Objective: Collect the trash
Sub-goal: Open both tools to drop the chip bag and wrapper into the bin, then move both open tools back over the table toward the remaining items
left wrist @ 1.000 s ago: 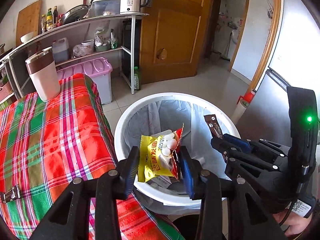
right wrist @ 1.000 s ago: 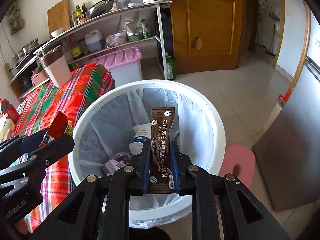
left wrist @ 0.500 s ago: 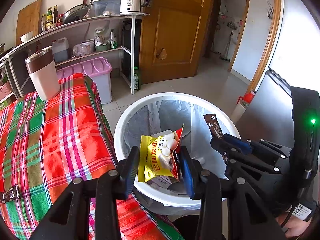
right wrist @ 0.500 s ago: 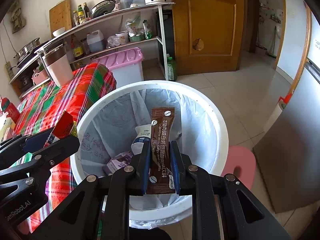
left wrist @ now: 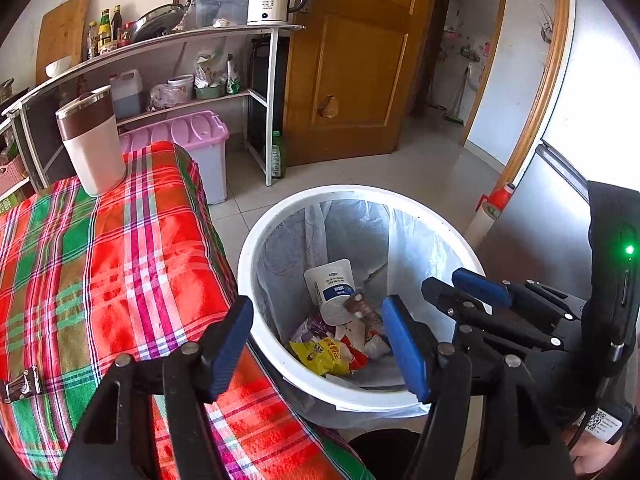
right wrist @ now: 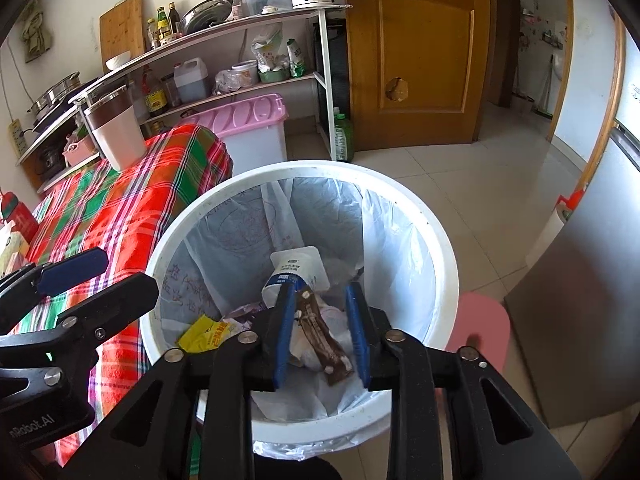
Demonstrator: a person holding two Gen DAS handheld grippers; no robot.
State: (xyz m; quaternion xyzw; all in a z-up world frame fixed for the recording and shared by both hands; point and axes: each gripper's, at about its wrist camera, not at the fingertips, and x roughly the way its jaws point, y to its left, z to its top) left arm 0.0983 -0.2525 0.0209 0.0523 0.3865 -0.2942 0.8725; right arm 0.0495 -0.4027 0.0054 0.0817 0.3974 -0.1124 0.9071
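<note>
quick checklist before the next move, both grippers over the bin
1. Left gripper empty, jaws apart: ok.
2. Right gripper empty, jaws apart: ok.
3. Yellow packet lies inside the bin: ok.
4. Brown sachet lies in the bin, below the right fingers: ok.
5. Liner folded over the whole rim: cannot tell.
6. More trash left: not ok, a brown wrapper lies on the plaid cloth.

Wrappers (left wrist: 326, 354) in bin (left wrist: 280, 216) beside table (left wrist: 100, 260)
</note>
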